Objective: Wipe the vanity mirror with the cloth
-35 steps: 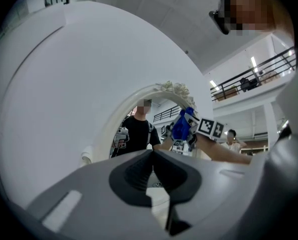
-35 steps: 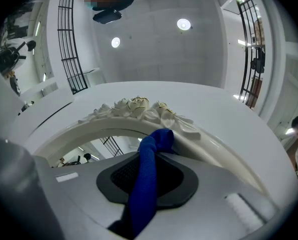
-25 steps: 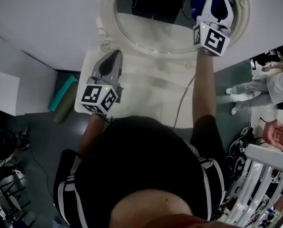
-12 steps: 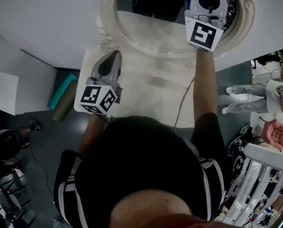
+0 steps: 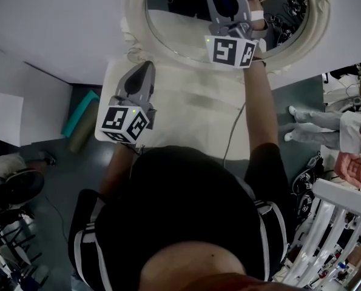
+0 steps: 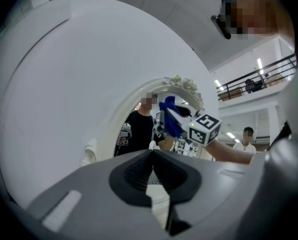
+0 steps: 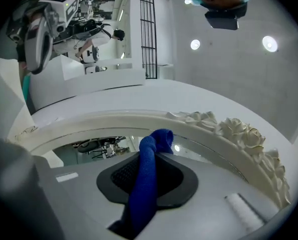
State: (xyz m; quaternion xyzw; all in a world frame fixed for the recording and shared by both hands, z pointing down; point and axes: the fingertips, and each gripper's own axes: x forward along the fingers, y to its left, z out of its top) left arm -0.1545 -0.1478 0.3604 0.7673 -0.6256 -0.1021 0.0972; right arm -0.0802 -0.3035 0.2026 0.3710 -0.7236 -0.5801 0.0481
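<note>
While right tongs pinch bunched blue cloth at mirror | left tongs pressed together

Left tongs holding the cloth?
No, the left tongs are closed on nothing; the blue cloth is pinched in the right tongs.

i read it as a big open lab hall, not a home: mezzanine railing, round ceiling lights, a bare white partition behind the staged vanity mirror, an office chair and a bystander on the grey floor.
</note>
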